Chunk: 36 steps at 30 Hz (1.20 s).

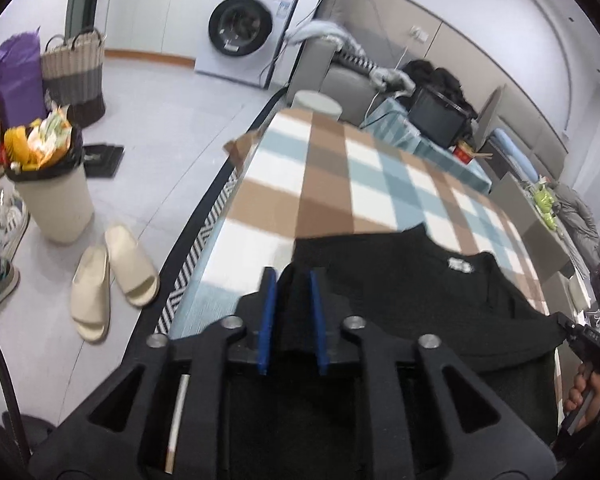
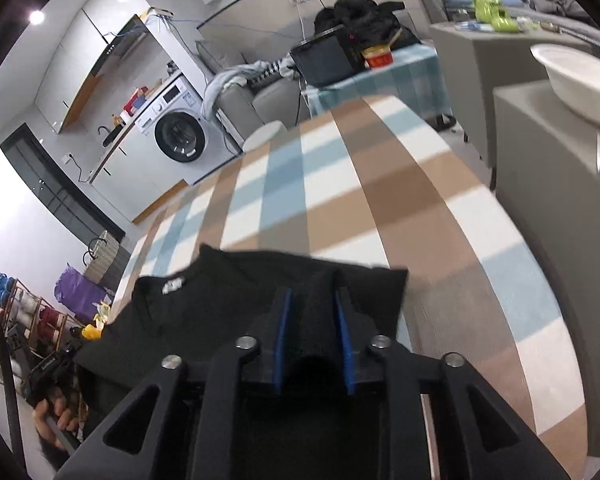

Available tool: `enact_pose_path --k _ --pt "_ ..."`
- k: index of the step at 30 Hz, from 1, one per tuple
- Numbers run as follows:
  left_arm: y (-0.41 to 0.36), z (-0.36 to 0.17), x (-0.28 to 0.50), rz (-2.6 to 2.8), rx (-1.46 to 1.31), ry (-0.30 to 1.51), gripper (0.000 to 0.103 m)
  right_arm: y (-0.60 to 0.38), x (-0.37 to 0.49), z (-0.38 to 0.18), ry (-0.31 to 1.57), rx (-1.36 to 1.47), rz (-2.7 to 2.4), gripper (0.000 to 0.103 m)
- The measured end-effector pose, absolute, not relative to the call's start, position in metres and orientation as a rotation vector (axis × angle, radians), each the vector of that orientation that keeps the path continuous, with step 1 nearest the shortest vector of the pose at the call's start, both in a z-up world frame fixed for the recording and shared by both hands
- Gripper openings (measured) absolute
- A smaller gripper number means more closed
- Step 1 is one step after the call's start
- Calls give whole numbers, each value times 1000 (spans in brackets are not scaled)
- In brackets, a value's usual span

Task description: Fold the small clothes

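Both grippers on black garment (image 1: 412, 292), which lies on plaid table (image 1: 328, 184).
Left gripper (image 1: 294, 280) and right gripper (image 2: 310, 300): jaws part open, a fabric fold between the pads; firm grip can't be told.

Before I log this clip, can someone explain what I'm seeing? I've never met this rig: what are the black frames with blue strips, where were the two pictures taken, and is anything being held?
There is no robot here. A person carries a hand-held gripper in each hand, with a fisheye camera on each looking along its two blue-padded fingers. One picture is from the left hand-held gripper, the other from the right hand-held gripper. Both look down at a checked blanket covering the work surface, where a black garment lies. A fold of that dark cloth sits between each pair of pads, which stand slightly apart; whether they still pinch it is unclear. The washing machine and slippers are just background.
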State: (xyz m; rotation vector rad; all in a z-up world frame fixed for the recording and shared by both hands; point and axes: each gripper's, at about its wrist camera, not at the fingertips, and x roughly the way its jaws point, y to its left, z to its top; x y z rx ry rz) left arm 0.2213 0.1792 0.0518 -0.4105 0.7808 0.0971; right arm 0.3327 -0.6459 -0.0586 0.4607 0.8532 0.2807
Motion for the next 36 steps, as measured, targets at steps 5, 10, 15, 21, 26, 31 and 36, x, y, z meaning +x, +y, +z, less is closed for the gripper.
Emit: enact_pose_path --k 5,10,15,21,26,31,36 --pt "178 46 202 72 -442 794 38 -648 317 -64 875 448 314 42" --pt "166 46 186 31 -419 812 42 -649 305 -65 886 457 323 42" --pt "146 42 178 -4 -374 851 42 -645 295 -62 878 447 321 42" --pt "131 42 167 -18 -308 864 42 -640 289 -60 881 413 323 43" --pt "143 43 178 55 -303 850 42 -634 288 -60 881 407 327 43" --pt "161 49 181 56 -357 848 42 -639 284 -59 874 408 310 43" --pt "171 58 176 93 -355 807 42 -639 284 -62 886 384 291 43"
